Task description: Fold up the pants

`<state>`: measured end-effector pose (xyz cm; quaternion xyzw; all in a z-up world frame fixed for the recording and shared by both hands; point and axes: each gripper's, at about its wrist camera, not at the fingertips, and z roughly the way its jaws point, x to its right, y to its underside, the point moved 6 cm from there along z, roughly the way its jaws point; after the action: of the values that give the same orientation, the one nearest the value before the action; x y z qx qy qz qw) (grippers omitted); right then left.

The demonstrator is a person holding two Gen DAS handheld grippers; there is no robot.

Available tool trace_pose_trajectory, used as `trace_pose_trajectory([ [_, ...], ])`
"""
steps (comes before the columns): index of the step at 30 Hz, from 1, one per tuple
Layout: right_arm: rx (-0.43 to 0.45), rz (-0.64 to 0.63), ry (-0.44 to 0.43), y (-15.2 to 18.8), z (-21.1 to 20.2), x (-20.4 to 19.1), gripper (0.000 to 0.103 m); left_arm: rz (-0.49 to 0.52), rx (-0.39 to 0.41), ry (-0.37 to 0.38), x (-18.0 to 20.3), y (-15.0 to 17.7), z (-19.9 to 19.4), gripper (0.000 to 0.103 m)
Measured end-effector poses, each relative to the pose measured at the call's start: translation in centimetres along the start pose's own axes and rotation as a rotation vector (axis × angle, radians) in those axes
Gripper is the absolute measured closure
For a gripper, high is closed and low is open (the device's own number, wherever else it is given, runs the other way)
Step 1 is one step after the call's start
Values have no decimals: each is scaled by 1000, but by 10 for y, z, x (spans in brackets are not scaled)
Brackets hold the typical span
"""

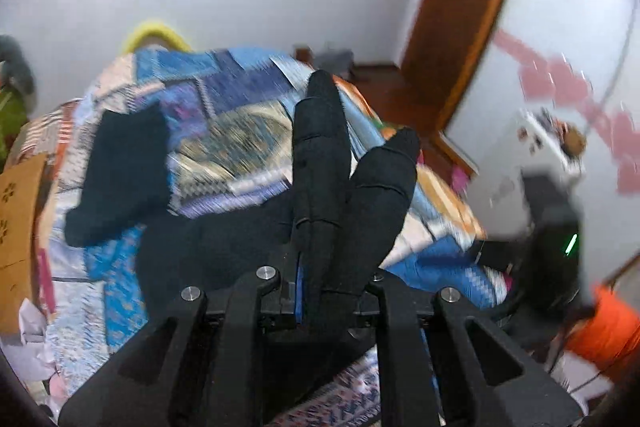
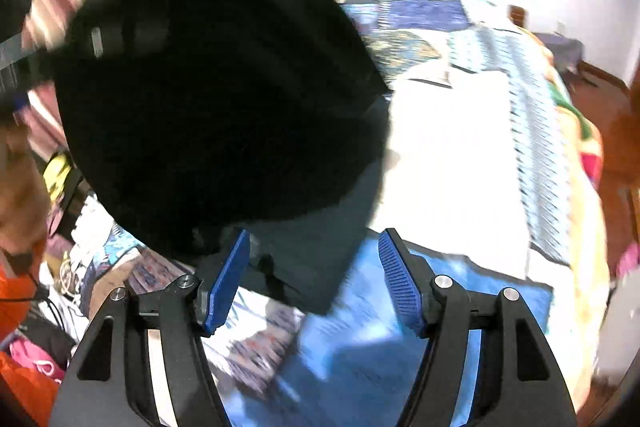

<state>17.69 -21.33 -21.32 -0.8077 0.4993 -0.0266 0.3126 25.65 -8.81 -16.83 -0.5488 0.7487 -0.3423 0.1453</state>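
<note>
The black pants (image 1: 120,179) lie across a patchwork bedspread (image 1: 224,115). In the left wrist view my left gripper (image 1: 320,291) is shut on a bunch of the black cloth, which sticks up between its fingers in two folds. In the right wrist view a big dark mass of the pants (image 2: 216,99) hangs close at upper left, lifted above the bed. My right gripper (image 2: 314,279) is open, its blue pads (image 2: 400,283) apart and empty, just below that cloth. Both views are blurred by motion.
The bed fills both views, with a bright white patch (image 2: 452,155) of bedspread to the right. A brown door frame (image 1: 460,11) and white wall stand behind. A cardboard box (image 1: 20,227) is at the left and orange fabric (image 1: 600,327) at the right.
</note>
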Motion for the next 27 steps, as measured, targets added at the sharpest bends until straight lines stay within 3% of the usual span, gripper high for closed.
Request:
trace_pose_trajectory([
  [4,-5,19,25,10,-5,11,40,106,-69,-15,30,31,24,91],
  [10,3,51,-4,20,-6,9,40,117,-240,9,31,76,48,83],
  [11,3,56,-9,20,-5,8,40,115,-237,6,29,77,45,81],
  [13,-2,60,-21,20,-2,5,40,105,-245,0,24,76,38,68],
  [14,-5,58,-25,21,-1,3,40,94,-247,8,22,75,34,48],
  [15,-8,55,-30,22,0,1,40,80,-234,21,20,73,30,37],
  [19,-25,37,-48,27,3,-8,40,66,-168,-3,3,56,6,31],
  [23,-36,24,-69,30,4,-15,40,-2,-132,-51,-37,29,2,22],
  [25,-35,24,-86,30,4,-19,40,-45,-133,-27,-53,18,5,22],
  [27,-33,21,-99,30,4,-23,40,-120,-133,77,-64,4,4,22],
])
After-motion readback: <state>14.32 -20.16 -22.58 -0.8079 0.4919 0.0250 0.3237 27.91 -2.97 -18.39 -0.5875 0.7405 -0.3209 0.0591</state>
